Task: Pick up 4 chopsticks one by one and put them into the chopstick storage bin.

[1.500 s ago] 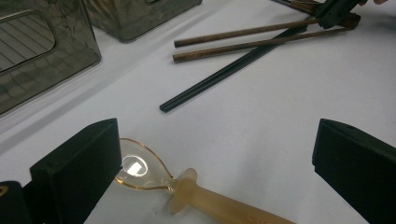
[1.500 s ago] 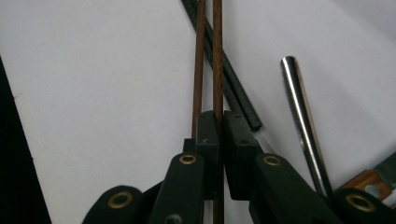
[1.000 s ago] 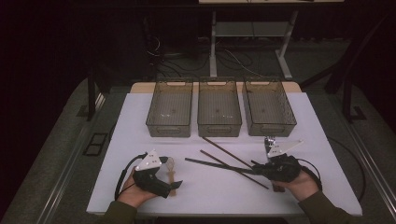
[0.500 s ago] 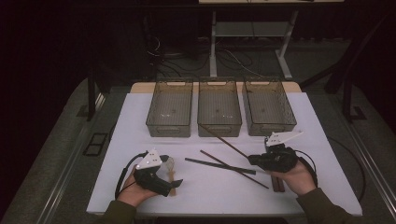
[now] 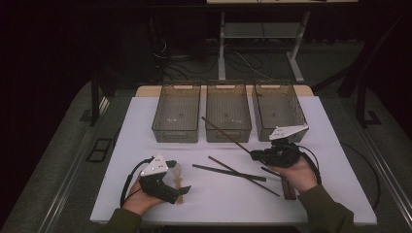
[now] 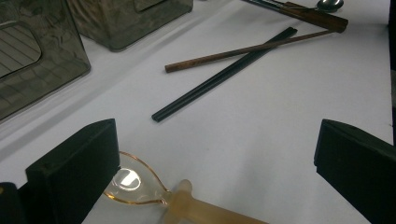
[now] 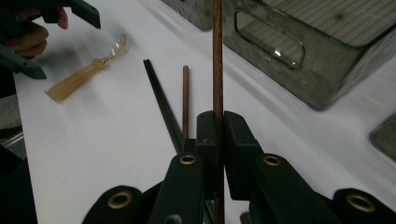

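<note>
Right gripper (image 5: 253,154) clamped on brown chopstick (image 5: 226,132), lifted off table (image 5: 340,145).
Stick at frame center, angling toward middle bin (image 5: 228,127); left gripper (image 5: 180,190) lower left, jaws apart over amber spoon (image 6: 149,196).

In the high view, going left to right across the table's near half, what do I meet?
Left tool over the amber spoon → black chopsticks flat on the table → right tool, shut on a brown chopstick that slants up toward the middle bin.
</note>
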A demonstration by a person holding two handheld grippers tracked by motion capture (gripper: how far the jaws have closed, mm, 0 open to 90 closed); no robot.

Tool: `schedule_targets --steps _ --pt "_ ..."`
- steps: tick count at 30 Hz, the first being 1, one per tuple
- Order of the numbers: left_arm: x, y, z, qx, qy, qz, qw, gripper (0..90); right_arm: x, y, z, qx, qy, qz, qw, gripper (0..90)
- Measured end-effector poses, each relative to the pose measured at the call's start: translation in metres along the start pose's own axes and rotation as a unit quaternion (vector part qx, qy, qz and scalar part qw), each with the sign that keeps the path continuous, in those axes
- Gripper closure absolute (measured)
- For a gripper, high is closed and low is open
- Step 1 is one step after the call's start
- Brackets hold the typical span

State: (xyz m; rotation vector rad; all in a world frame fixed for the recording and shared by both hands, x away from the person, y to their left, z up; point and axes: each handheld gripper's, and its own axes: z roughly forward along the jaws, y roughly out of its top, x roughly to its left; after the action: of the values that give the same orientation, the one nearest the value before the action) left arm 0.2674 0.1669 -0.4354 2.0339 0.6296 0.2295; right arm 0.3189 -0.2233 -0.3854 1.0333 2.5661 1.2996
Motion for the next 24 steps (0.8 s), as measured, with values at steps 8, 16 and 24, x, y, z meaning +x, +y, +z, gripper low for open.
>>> schedule_targets --steps 8,16,24 --pt "-0.001 0.0 0.0 -0.004 -0.003 -0.004 1.0 0.0 0.0 0.015 0.008 -0.009 -0.002 -0.002 1.0 85.2" --pt "0.0 0.001 -0.002 -0.008 -0.005 -0.006 0.9999 0.0 -0.001 0.027 0.019 -0.01 -0.007 0.009 0.9999 85.2" --pt "-0.002 0.001 -0.001 -0.01 -0.005 -0.011 0.9999 0.0 0.001 0.042 0.032 -0.013 -0.011 0.017 0.9997 85.2"
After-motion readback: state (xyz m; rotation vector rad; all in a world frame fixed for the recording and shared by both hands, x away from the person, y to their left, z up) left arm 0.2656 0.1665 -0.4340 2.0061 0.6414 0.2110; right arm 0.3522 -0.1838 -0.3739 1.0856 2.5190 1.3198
